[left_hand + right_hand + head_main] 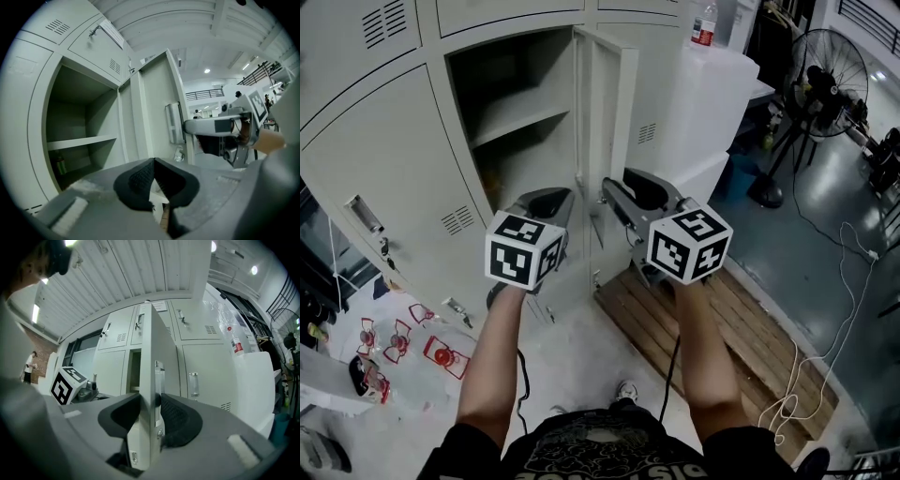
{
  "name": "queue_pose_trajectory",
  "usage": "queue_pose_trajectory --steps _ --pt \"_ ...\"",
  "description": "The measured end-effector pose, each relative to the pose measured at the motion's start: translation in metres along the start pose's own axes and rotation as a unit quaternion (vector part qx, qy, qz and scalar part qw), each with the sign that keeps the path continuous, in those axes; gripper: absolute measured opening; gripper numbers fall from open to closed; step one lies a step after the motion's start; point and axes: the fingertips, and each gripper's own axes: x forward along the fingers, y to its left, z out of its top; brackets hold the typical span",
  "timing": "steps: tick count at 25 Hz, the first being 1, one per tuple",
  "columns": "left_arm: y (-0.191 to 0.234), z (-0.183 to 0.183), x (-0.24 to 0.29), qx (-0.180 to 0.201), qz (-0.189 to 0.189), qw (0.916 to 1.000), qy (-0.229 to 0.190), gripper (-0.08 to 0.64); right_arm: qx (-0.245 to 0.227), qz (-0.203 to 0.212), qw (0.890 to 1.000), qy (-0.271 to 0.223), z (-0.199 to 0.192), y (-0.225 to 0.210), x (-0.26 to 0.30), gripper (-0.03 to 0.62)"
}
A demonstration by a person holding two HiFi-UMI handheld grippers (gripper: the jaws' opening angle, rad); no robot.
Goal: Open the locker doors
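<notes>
Grey lockers (394, 159): level right hand-held gripper (151, 412) pinches open door (609, 112); left hand-held gripper (153, 177) pressed together.

Head view looks steeply down; both gripper views look forward, close, sharing the open locker door (614, 112)

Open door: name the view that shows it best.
Left gripper view: the door shows its broad face there, with the right gripper at its edge. The right gripper view shows only that edge, clamped between the jaws. The head view sees it foreshortened from above.
</notes>
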Motion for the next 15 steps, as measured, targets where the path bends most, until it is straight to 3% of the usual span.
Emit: queue_pose_trajectory --steps 6,15 --pt "-0.019 0.005 0.017 0.003 -0.013 0.9999 0.000 0.003 0.001 -0.025 1.000 -0.001 0.001 -0.026 -0.017 0.118" --pt "-0.033 0.014 0.039 0.005 -0.013 0.9999 -0.001 0.003 0.005 -0.029 1.000 -0.004 0.003 -0.054 -0.029 0.104"
